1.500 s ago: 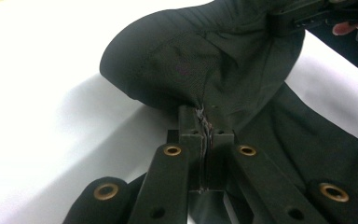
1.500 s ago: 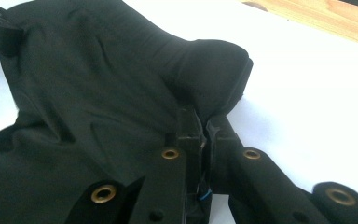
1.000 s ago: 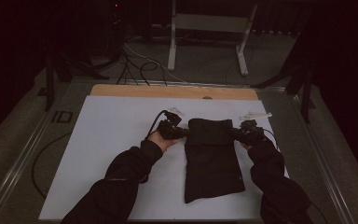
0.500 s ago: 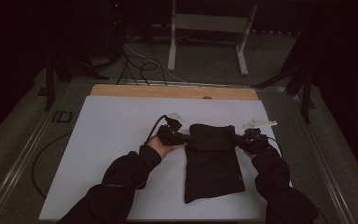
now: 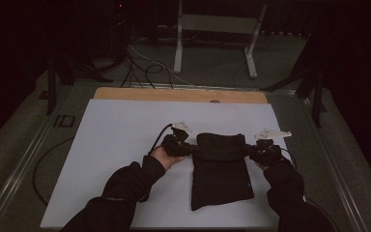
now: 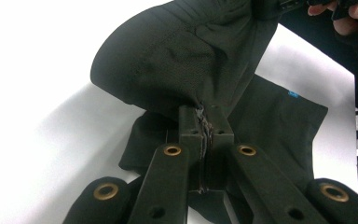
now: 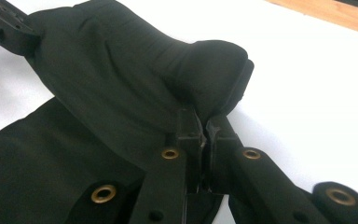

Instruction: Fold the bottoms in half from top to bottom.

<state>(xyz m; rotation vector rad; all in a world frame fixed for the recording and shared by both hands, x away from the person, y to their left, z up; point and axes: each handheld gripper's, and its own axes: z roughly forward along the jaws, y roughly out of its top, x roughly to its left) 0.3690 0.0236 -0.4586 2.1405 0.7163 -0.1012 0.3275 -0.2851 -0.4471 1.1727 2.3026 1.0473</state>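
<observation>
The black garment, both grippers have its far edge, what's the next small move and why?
Probably carry the lifted edge toward the near hem and lay it down. The left gripper and right gripper are each shut on a corner of the black garment, whose far part is raised and curled over while the rest lies flat on the white table.

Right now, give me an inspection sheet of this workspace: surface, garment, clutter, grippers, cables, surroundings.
Surface: white sheet over the wooden table, bare around the work.
Job's things: black fabric garment, far edge lifted and folding toward the person, rest lying flat.
Clutter: nothing seen.
Grippers: left gripper and right gripper each shut on a far corner of the garment.
Cables: black cable trailing from the left gripper; more on the floor behind.
Surroundings: dark room, metal stand beyond the table.
</observation>
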